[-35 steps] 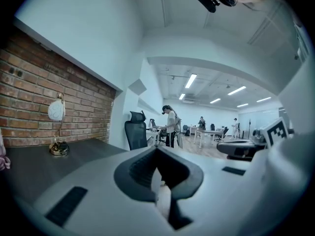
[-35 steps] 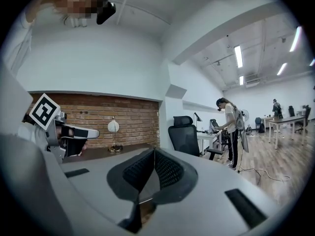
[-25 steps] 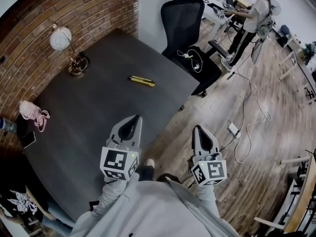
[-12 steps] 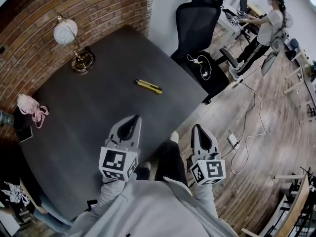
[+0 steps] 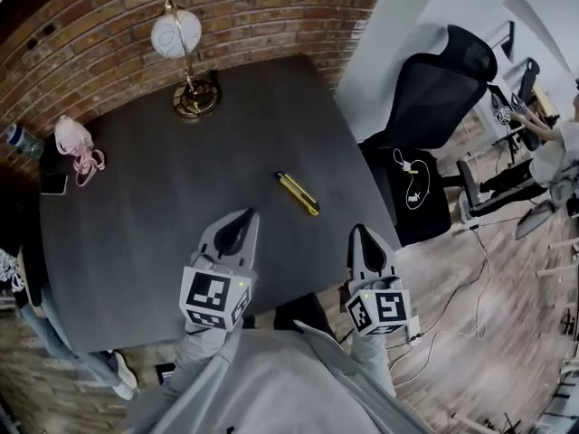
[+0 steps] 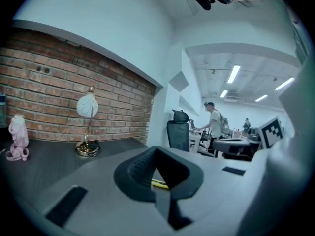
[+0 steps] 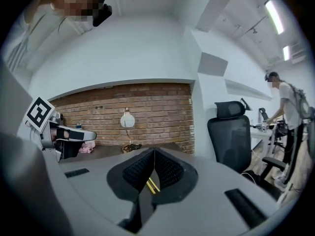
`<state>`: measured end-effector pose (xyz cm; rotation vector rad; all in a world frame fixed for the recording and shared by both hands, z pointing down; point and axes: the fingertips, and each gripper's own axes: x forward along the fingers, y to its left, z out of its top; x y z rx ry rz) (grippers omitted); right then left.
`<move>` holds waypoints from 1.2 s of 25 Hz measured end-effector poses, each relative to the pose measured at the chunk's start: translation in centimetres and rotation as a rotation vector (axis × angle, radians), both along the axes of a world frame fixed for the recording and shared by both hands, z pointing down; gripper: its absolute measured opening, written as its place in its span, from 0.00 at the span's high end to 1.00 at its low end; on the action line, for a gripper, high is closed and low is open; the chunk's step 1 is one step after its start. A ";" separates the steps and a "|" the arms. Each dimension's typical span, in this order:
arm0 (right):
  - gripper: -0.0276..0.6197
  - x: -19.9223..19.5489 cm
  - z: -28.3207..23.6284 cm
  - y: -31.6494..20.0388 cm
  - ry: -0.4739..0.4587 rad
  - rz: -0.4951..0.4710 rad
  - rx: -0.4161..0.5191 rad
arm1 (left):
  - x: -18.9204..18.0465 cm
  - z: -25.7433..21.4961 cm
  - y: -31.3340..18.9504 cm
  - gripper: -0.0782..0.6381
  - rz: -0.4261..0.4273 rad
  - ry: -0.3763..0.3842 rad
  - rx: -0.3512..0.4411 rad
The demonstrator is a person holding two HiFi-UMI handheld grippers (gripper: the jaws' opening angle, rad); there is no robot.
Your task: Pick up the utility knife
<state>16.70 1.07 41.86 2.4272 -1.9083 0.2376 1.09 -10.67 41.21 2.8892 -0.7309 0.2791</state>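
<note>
The yellow utility knife point(image 5: 297, 193) lies flat on the dark table point(image 5: 163, 215), toward its right side. My left gripper point(image 5: 242, 216) hovers over the table, short of the knife and to its left, jaws shut on nothing. My right gripper point(image 5: 360, 233) is over the table's near right corner, right of the knife, also shut and empty. In the left gripper view the left gripper point(image 6: 156, 148) points at the knife point(image 6: 160, 184), a yellow sliver past the closed tips. In the right gripper view the knife point(image 7: 151, 185) shows beyond the right gripper point(image 7: 154, 150).
A brass lamp point(image 5: 193, 96) with a white globe stands at the table's far edge by the brick wall. A pink object point(image 5: 77, 142) lies at the far left. A black office chair point(image 5: 434, 98) stands right of the table. A person point(image 6: 214, 123) stands far off.
Both grippers have moved in over the table toward the knife. The right one was over the floor and is now above the table's corner. The knife shows closer to the jaws.
</note>
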 end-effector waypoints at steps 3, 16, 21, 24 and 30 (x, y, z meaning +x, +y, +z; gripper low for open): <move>0.93 2.3 -0.2 -3.6 -0.006 -0.131 -0.010 | 1.0 -0.1 -1.6 0.86 -0.125 -0.014 -0.008; 0.93 7.6 0.0 -11.7 -0.030 -0.536 -0.046 | 4.4 -1.2 -3.7 0.86 -0.495 -0.060 -0.010; 0.93 7.5 0.4 -13.0 -0.043 -0.607 -0.052 | 4.3 -0.9 -3.1 0.86 -0.561 -0.072 -0.021; 0.93 6.9 0.5 -13.5 -0.042 -0.628 -0.057 | 4.0 -0.9 -3.1 0.86 -0.575 -0.072 -0.024; 0.93 5.9 0.8 -14.8 -0.039 -0.650 -0.067 | 3.9 -0.9 -4.0 0.86 -0.579 -0.058 -0.026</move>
